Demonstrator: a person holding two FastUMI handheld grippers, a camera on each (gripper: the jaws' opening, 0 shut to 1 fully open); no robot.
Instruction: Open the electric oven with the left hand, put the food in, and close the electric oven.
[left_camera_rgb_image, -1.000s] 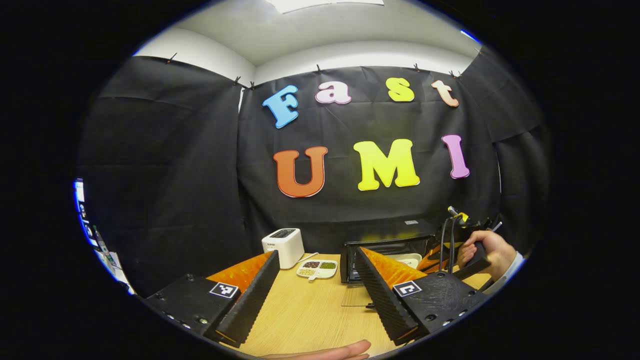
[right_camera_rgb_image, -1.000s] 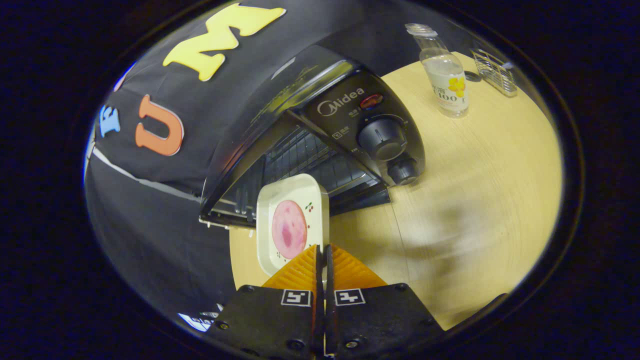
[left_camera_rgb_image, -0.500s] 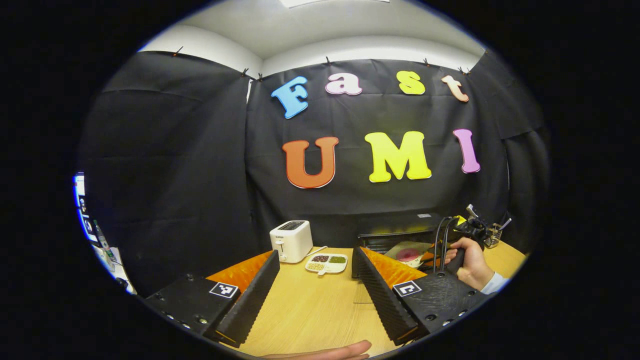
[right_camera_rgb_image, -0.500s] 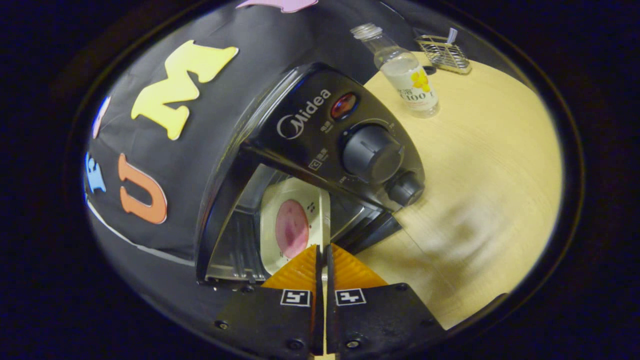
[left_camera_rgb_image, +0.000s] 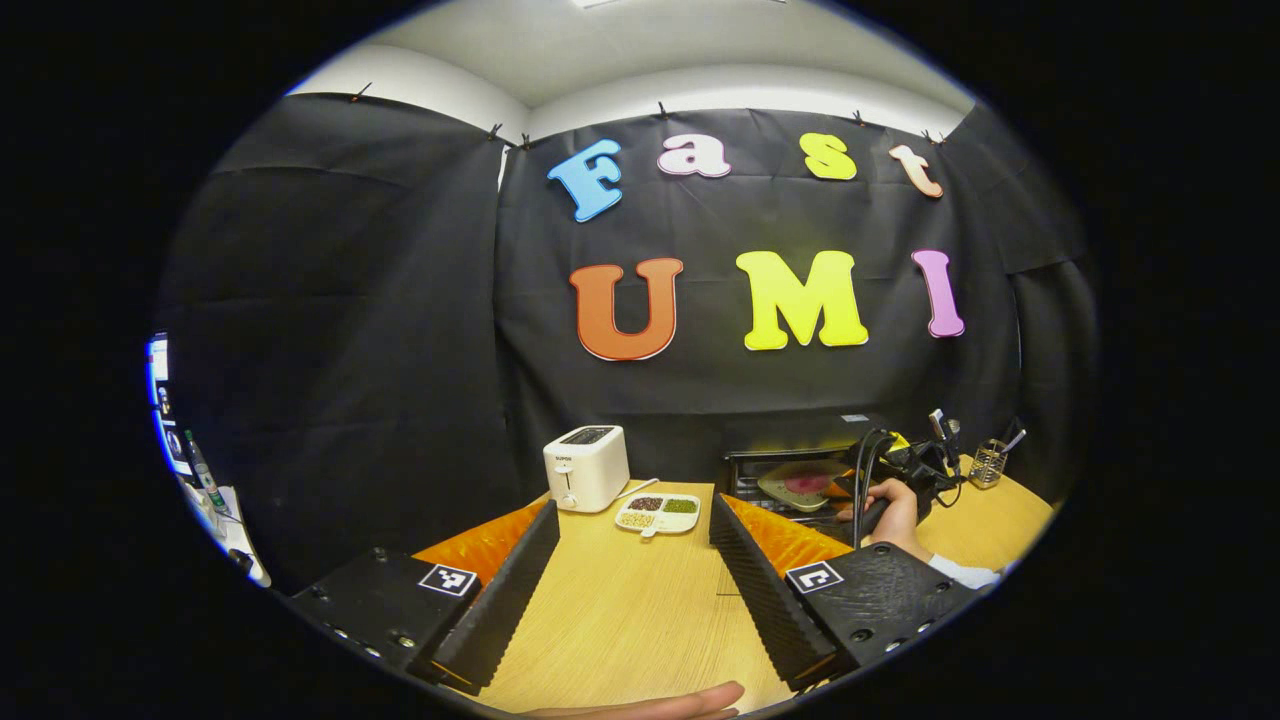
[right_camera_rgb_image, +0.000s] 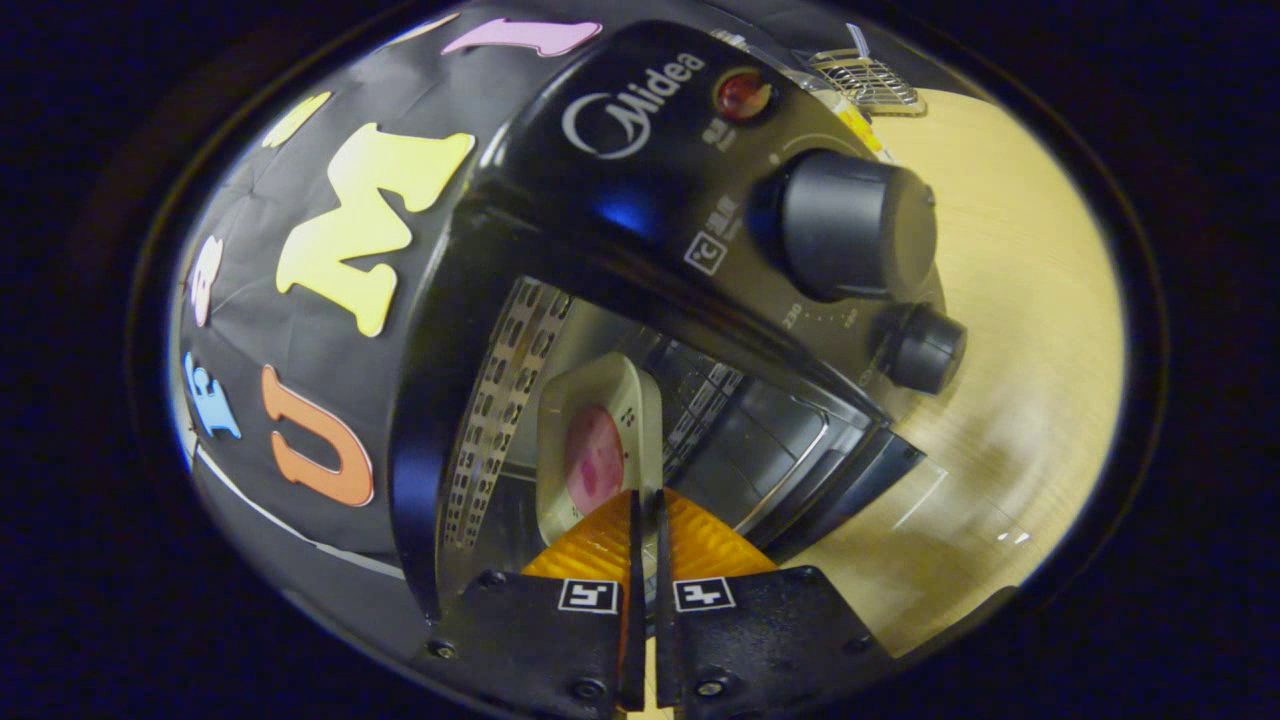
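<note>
Since a second ago the plate (right_camera_rgb_image: 600, 440) has travelled from outside the oven (right_camera_rgb_image: 640, 230) mouth into the cavity — centre of the right gripper view, straight ahead of the right gripper (right_camera_rgb_image: 645, 520), which is clenched on the plate's near rim. The left gripper (left_camera_rgb_image: 630, 570), released and empty, hangs over the table (left_camera_rgb_image: 620, 620) — lower centre, farther from the oven.

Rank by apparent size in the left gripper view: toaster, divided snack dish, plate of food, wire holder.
1. Toaster.
2. Divided snack dish and plate of food look alike; the plate sits farther off inside the oven, so unranked.
3. Wire holder, smallest.
</note>
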